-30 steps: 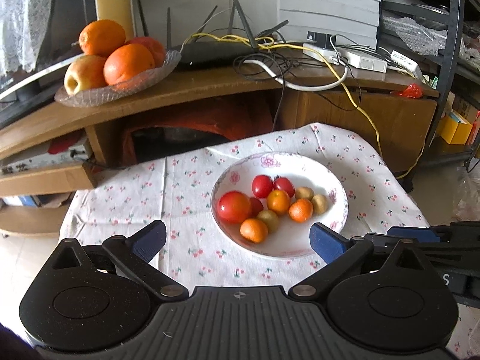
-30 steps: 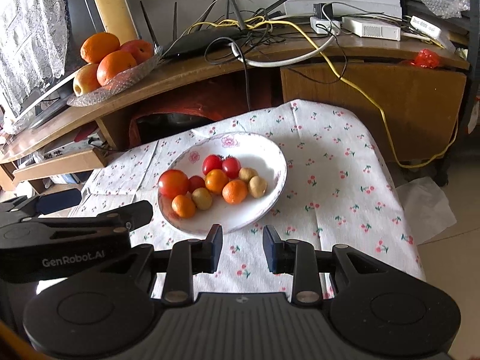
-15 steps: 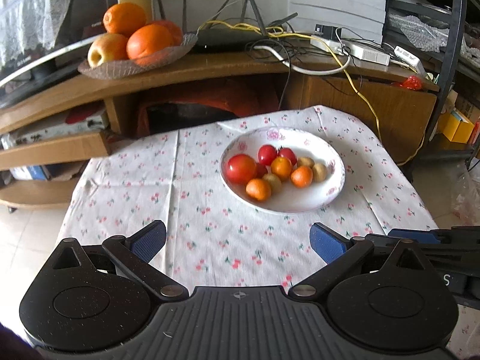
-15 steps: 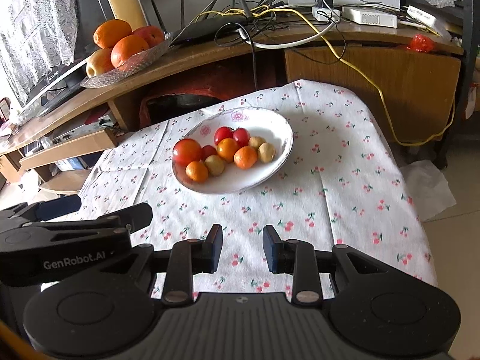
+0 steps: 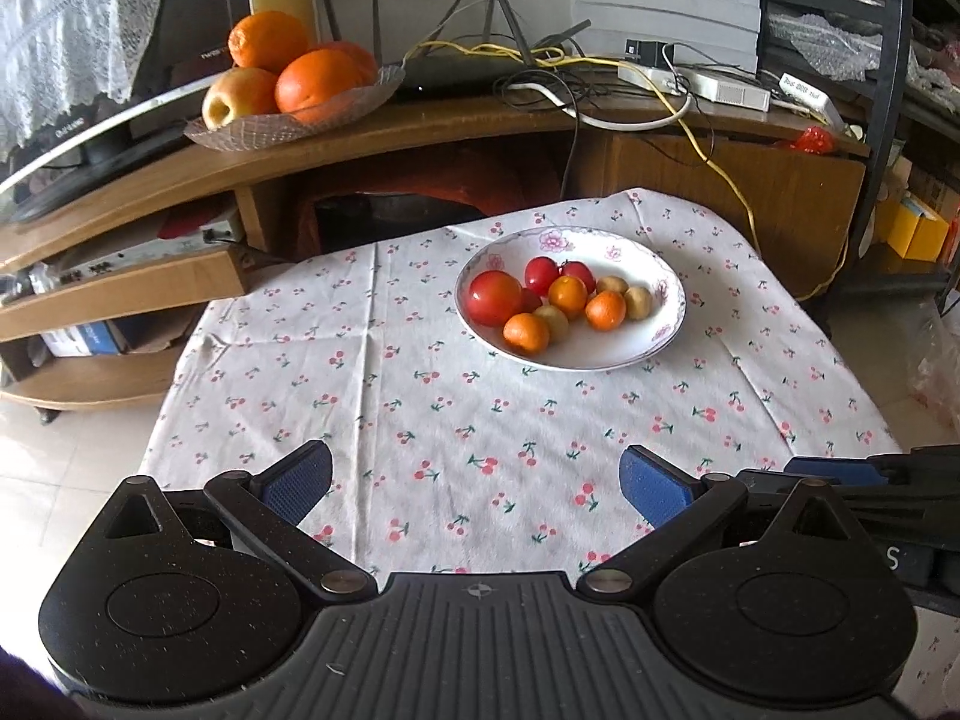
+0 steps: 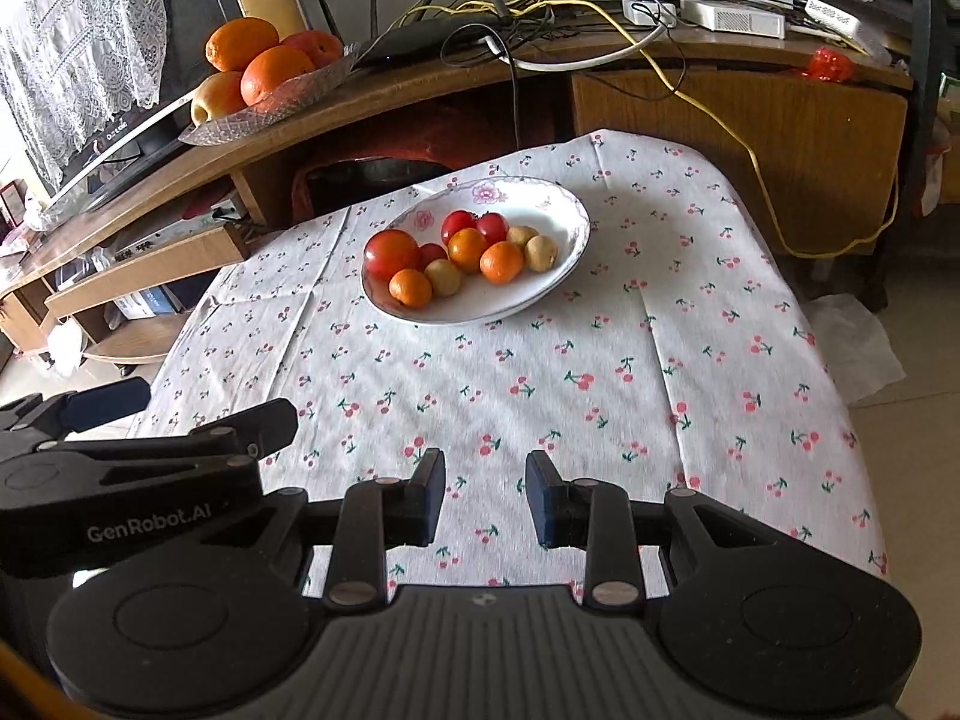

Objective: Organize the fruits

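The left gripper (image 5: pixel 474 483) hovers above the near edge of a cherry-print tablecloth (image 5: pixel 420 396), its blue-padded fingers (image 5: pixel 298 482) spread wide with nothing between them. The right gripper (image 6: pixel 485 498) hangs just beside it, on its right; its fingers (image 6: pixel 427 495) stand a narrow gap apart — not pressed together — and they pinch nothing.

Ahead of both tools, well apart from the fingertips, sits a white plate (image 5: pixel 654 336) with a pink flower rim. From the left gripper it lies ahead and slightly to the right; from the right gripper it lies ahead and slightly to the left. On the plate the fruits cluster toward its left half: a large red tomato (image 5: pixel 495 298) at the left, two smaller red tomatoes (image 5: pixel 541 274) behind it, three small oranges (image 5: pixel 526 333) and several pale yellow-brown fruits (image 5: pixel 637 302) among them, most touching one another.

Farther ahead, beyond the cloth-covered table, a curved wooden shelf (image 5: pixel 420 138) carries a clear glass dish (image 5: pixel 288 123) up to the left — it holds big oranges (image 5: pixel 312 84) and an apple (image 5: pixel 239 97). To the right of that dish lie a black router (image 5: pixel 474 72), tangled cables and a yellow cable (image 5: pixel 714 156) trailing down the cabinet front.
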`<state>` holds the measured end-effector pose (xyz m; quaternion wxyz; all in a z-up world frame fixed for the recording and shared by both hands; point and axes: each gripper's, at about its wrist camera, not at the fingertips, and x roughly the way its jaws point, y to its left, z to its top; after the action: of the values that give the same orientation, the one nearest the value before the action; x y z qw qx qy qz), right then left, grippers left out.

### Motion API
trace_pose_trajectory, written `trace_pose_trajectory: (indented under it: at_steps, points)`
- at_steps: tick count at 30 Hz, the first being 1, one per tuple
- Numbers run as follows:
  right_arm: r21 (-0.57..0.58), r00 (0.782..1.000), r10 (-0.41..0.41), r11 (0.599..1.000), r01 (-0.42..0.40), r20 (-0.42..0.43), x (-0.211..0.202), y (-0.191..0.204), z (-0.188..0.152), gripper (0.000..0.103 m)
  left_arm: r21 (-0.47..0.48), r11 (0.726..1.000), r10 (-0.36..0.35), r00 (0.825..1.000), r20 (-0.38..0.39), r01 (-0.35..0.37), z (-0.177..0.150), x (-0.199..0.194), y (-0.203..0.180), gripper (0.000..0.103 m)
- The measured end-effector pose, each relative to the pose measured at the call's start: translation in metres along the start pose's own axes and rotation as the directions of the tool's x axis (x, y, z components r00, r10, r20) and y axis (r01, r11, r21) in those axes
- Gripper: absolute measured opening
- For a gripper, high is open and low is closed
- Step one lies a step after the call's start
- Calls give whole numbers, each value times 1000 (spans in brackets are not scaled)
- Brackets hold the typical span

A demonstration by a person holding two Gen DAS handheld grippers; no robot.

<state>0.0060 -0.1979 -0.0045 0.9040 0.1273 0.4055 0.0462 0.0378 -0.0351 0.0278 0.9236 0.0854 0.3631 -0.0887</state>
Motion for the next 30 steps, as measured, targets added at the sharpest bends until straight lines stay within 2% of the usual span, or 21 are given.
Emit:
trace_pose_trajectory:
  at_steps: [16,30]
  points:
    - [-2,1000,-4,1000,4,-15,-2,1,-9,30,-40,999,-19,999,-45,17,-10,-1,4,103]
    - [-3,1000,-2,1000,2,-15,-2,1,-9,30,10,1000,-1,1000,23,1,-12,-7,-1,98]
